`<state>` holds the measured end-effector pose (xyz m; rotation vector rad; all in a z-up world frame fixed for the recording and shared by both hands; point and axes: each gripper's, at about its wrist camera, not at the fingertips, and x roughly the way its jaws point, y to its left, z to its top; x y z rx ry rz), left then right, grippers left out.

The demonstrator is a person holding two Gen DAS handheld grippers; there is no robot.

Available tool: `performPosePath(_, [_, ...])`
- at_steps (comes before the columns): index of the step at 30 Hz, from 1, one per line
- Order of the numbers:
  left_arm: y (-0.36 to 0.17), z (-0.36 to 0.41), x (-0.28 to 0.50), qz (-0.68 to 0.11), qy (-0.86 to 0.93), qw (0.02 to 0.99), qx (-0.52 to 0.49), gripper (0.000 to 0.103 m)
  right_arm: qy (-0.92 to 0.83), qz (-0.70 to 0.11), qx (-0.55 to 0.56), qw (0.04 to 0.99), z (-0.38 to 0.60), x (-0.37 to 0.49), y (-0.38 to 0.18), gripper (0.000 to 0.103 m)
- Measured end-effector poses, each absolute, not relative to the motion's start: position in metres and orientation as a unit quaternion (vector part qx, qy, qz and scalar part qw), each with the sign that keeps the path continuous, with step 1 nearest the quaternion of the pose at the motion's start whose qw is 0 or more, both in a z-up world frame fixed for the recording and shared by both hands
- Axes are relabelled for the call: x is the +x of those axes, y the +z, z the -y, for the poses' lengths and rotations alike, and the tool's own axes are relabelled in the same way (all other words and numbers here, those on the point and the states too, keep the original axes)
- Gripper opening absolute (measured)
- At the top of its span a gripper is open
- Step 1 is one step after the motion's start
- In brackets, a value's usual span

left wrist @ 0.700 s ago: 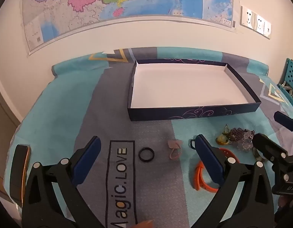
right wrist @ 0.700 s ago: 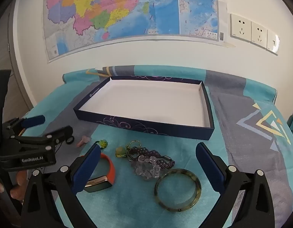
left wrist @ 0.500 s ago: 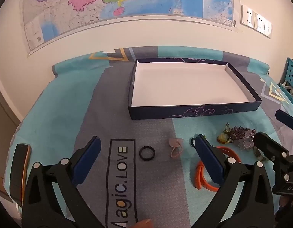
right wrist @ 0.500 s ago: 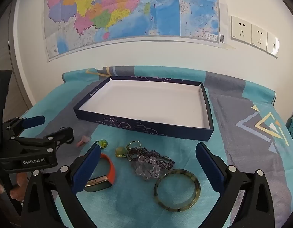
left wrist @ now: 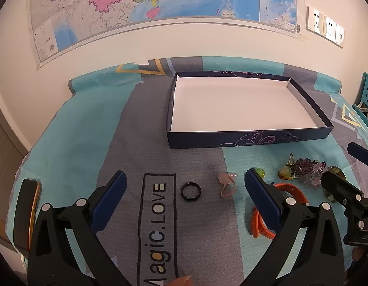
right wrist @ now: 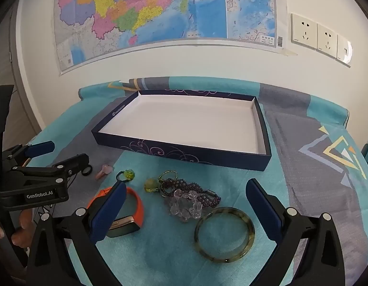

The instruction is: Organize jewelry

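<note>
A dark blue box (left wrist: pixel 250 140) (right wrist: pixel 184 153) with a white, empty inside lies at the back of the table. Jewelry lies in front of it: a black ring (left wrist: pixel 190 191), a pink ring (left wrist: pixel 226 183), an orange band (left wrist: pixel 260 226) (right wrist: pixel 134 211), a green bangle (right wrist: pixel 224 233), a clear bead bracelet (right wrist: pixel 185 206), a dark bead bracelet (right wrist: pixel 188 188) and small yellow-green charms (right wrist: pixel 126 174). My left gripper (left wrist: pixel 185 201) is open above the black ring. My right gripper (right wrist: pixel 184 211) is open above the bead bracelets.
A patterned teal and grey cloth (left wrist: pixel 88 143) covers the table. A wall with a map (right wrist: pixel 160 12) and sockets (right wrist: pixel 319 39) stands close behind. A dark phone-like object (left wrist: pixel 25 214) lies at the left edge. A teal basket (left wrist: pixel 365 90) stands at the far right.
Both grippers have drawn back slightly toward me; the box and jewelry sit a little farther up in both views. Nothing was picked up.
</note>
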<state>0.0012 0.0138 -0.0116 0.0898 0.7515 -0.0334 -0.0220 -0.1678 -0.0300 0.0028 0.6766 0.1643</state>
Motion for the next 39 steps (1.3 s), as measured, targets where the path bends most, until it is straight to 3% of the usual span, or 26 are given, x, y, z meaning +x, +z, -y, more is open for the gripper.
performPosePath(39, [-0.023, -0.027, 0.002, -0.381, -0.022, 0.923, 0.040, 0.098, 0.087, -0.350, 0.014, 0.933, 0.181, -0.022, -0.041, 0.097])
